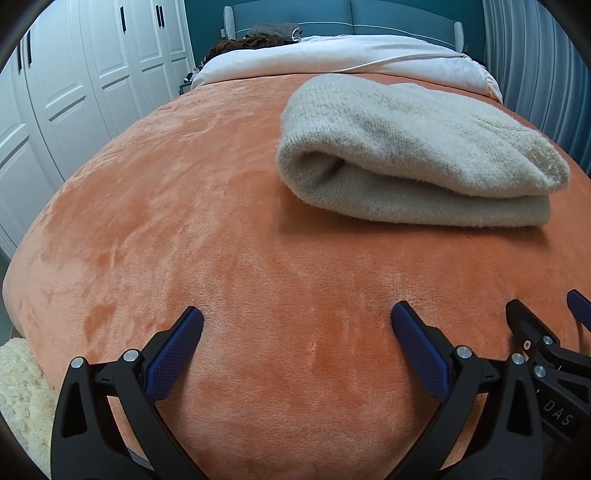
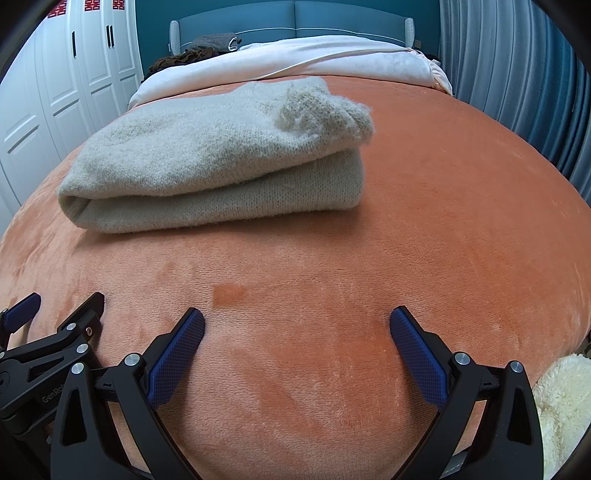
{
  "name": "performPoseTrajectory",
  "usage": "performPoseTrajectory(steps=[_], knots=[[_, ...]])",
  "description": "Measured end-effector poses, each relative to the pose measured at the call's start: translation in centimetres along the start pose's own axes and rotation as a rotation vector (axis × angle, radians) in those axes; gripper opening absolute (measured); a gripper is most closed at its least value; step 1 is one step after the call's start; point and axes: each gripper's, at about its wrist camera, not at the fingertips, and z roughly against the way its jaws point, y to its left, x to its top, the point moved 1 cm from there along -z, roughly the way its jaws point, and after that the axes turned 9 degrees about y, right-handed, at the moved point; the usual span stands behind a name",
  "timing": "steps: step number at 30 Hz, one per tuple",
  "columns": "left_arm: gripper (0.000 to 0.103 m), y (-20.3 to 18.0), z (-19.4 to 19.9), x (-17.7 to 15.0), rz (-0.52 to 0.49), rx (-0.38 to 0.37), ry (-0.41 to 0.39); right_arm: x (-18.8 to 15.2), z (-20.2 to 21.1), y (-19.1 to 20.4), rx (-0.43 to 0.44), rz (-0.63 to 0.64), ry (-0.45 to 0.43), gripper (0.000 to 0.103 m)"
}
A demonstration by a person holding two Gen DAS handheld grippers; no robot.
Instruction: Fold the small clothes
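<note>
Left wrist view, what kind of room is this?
Most likely a bedroom: a bed under an orange plush blanket, a teal padded headboard, and white panelled wardrobe doors alongside.

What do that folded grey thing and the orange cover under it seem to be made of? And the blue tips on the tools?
The folded garment looks like knitted wool or a wool-like yarn: visible stitch rows and a fuzzy halo. The orange blanket seems a plush fleece; its short nap shows darker brushed patches. The blue pads look like textured rubber or plastic, with a fine grid pattern, on black, probably plastic, arms.
</note>
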Motion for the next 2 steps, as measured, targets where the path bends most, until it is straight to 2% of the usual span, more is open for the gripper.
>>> performPoseTrajectory(steps=[2], knots=[[0.098,0.02,0.01,0.00,0.000,0.001,0.000,0.00,0.00,-0.02,0.000,0.000,0.000,0.098]])
